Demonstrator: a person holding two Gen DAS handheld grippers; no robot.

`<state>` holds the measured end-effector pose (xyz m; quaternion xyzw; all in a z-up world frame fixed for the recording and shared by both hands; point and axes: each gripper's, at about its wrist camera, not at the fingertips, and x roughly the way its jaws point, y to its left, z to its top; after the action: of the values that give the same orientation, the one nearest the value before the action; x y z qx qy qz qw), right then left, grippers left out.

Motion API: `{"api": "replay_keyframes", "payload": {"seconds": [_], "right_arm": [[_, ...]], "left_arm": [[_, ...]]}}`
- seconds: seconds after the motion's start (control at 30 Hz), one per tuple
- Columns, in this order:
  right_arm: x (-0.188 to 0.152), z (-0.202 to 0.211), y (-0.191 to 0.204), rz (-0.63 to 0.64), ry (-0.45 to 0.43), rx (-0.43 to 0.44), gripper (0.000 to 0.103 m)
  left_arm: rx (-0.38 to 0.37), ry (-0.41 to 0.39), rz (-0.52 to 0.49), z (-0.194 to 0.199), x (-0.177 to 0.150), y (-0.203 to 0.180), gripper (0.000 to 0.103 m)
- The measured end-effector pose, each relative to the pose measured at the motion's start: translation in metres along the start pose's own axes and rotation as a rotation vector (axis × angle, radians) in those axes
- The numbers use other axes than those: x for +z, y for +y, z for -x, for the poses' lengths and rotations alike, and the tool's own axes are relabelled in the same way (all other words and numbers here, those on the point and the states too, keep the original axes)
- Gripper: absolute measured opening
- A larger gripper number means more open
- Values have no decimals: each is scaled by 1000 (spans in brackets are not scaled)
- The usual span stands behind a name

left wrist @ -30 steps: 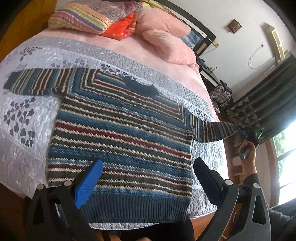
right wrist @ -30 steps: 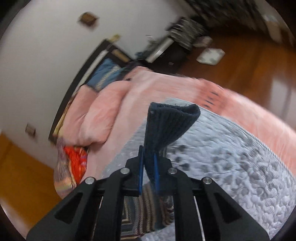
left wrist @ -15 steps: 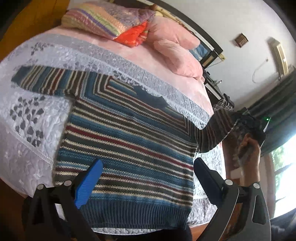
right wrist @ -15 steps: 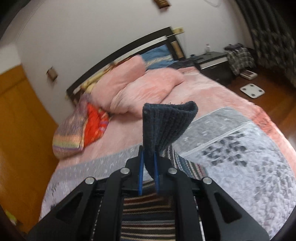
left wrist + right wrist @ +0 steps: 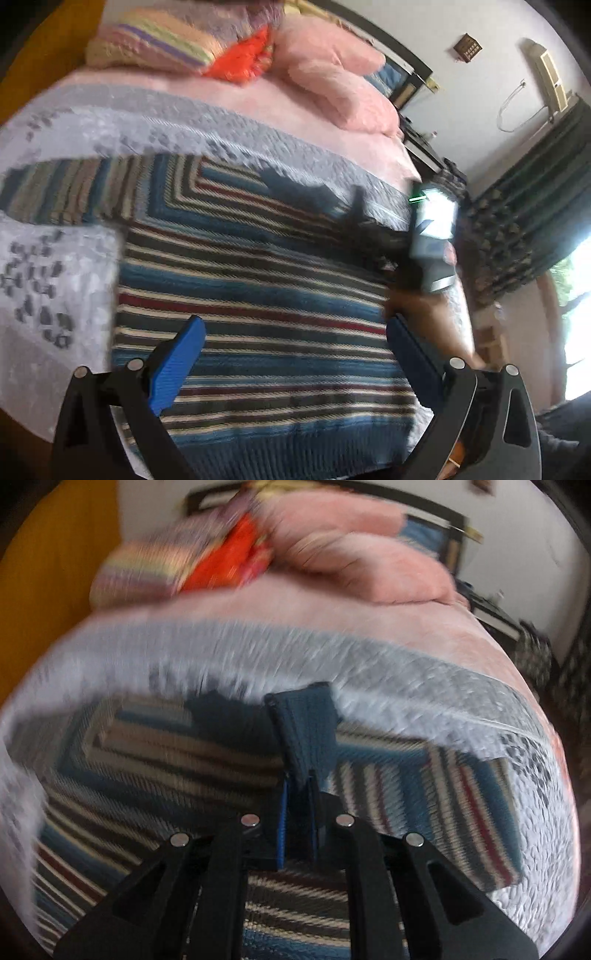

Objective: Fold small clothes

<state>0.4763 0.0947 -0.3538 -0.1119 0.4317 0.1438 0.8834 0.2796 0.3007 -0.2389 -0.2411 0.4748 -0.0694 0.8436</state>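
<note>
Striped knit sweater [image 5: 258, 295] spread flat on the grey quilt [image 5: 48, 314] of the bed, hem at the near edge, dark collar toward the far side. Left sleeve [image 5: 66, 188] stretched out flat to the left.

Left tongs [image 5: 295, 354] spread wide, 2 blue-padded fingers [image 5: 177, 362] well apart, hanging over the lower body of the sweater with nothing gripped between them. Contact with the knit: cannot tell.

Right tongs [image 5: 297, 812] pinched nearly together on the dark blue ribbed cuff [image 5: 303, 731] of the right sleeve [image 5: 461, 805], only the thickness of the cuff keeping the blue pads apart. Cuff standing up beyond the fingertips, lifted above the chest of the sweater near the collar. Rest of that sleeve trailing to the right across the quilt.

In the left wrist view, right tongs visible at the right edge of the sweater, held in a hand [image 5: 424, 314], heavily blurred.

Pink pillows [image 5: 332, 85] and a striped folded blanket [image 5: 155, 40] at the far end of the bed.
</note>
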Motion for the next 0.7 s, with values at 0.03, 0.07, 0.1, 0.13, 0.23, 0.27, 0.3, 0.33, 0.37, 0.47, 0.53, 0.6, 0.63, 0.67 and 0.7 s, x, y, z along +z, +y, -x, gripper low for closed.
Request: {"api": "replay_keyframes", "payload": {"seconds": [0.03, 0.07, 0.1, 0.13, 0.23, 0.27, 0.3, 0.33, 0.37, 0.47, 0.53, 0.6, 0.63, 0.67, 0.7], "right_arm": [[-7, -11, 11, 33, 23, -8, 10], [-18, -23, 23, 81, 56, -21, 11], [-25, -29, 30, 109, 71, -28, 15], [-32, -32, 34, 132, 81, -29, 19], [-50, -13, 35, 134, 39, -10, 43], [-56, -3, 30, 117, 16, -19, 49], [-66, 13, 21, 79, -17, -25, 57], [-76, 25, 15, 50, -37, -20, 59], [-88, 37, 8, 23, -44, -12, 59], [-137, 77, -18, -57, -57, -40, 59], [-175, 99, -36, -143, -53, -85, 59], [-209, 115, -50, -227, -55, -120, 59], [-221, 119, -54, -257, -53, -131, 59], [-234, 120, -60, -303, -45, -129, 59], [-237, 120, -63, -335, -37, -117, 55]], "left_arm": [[-15, 25, 15, -7, 4, 4, 99], [-34, 47, 38, -15, 10, 9, 99], [-48, 55, 51, -20, 14, 12, 99], [-61, 59, 55, -26, 19, 15, 99], [-98, 74, 68, -50, 35, 19, 99], [-126, 80, 90, -64, 44, 22, 99], [-142, 91, 108, -74, 47, 22, 99], [-187, 115, 146, -92, 54, 24, 99], [-219, 132, 170, -106, 59, 23, 99], [-297, 212, 259, -164, 70, 20, 99], [-329, 248, 301, -196, 78, 15, 99], [-302, 276, 311, -226, 84, 9, 99], [-284, 283, 322, -237, 86, 9, 99], [-279, 288, 342, -248, 88, 8, 99], [-280, 290, 357, -256, 89, 8, 99]]}}
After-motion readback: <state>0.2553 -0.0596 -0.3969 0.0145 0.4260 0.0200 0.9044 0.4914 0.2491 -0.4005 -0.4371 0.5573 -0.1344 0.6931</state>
